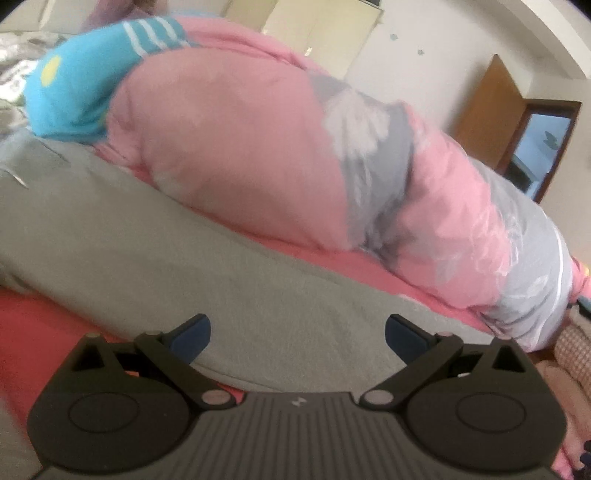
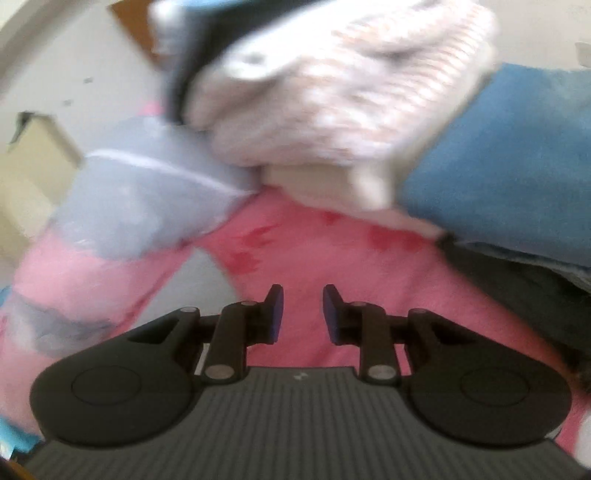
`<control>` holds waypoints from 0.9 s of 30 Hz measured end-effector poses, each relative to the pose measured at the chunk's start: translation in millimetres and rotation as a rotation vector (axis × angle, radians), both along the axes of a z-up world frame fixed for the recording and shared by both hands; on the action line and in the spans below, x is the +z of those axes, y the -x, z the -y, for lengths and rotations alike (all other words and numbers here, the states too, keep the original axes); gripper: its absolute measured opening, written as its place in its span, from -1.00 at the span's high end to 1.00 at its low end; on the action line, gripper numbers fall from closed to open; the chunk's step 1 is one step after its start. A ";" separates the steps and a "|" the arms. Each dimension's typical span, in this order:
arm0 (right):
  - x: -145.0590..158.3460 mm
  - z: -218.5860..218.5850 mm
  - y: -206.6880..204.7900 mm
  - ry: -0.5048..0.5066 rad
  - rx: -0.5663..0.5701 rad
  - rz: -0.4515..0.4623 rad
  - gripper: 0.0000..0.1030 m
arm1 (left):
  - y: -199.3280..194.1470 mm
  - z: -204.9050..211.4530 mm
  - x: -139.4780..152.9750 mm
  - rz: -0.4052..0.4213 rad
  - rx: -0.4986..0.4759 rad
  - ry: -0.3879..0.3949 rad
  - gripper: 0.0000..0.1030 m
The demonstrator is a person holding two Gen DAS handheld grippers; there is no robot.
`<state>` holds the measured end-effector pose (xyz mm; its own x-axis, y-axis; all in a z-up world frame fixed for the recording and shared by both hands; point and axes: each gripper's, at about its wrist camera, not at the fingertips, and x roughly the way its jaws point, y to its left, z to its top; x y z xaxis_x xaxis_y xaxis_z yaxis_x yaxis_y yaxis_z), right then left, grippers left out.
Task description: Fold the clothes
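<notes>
In the left wrist view a grey garment (image 1: 155, 236) lies spread across the pink bed sheet (image 1: 33, 317). My left gripper (image 1: 297, 338) hovers over its near edge, jaws wide apart with nothing between them. A blue garment with white stripes (image 1: 85, 85) rests at the far left. In the blurred right wrist view my right gripper (image 2: 303, 314) hangs above the pink sheet (image 2: 332, 258), its blue pads a narrow gap apart and holding nothing. Beyond it is a pile: a pale pink-striped garment (image 2: 351, 92), a blue one (image 2: 509, 166) and a dark one (image 2: 517, 291).
A bulky pink and grey quilt (image 1: 258, 147) is bunched along the far side of the bed and also shows as the quilt's grey end (image 2: 147, 192) left of the right gripper. Cream cupboards (image 1: 325, 26) and a brown door (image 1: 491, 110) stand behind.
</notes>
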<state>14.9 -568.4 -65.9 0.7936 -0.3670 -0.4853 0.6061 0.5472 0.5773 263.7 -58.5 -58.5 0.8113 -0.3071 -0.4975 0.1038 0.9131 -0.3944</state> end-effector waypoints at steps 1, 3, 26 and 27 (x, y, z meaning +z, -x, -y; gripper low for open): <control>5.4 -4.9 -1.3 0.008 0.037 0.016 0.54 | 0.9 -11.5 4.8 -0.008 0.008 -0.007 -0.97; 12.6 -24.8 -20.2 0.038 0.136 0.025 0.53 | 2.8 -34.5 14.5 -0.025 0.024 -0.021 -0.97; -29.4 -334.2 -244.8 0.595 0.952 -0.312 0.44 | -0.2 -146.4 -41.8 -0.021 0.112 -0.136 -0.96; -27.0 -329.7 -236.9 0.563 0.946 -0.309 0.44 | 0.2 -146.7 -41.5 -0.019 0.111 -0.134 -0.96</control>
<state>251.8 -238.7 -92.8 0.7429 0.0867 -0.6637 -0.1127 0.9936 0.0036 263.5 88.2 -100.0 0.8264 -0.1458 -0.5439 -0.0072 0.9631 -0.2691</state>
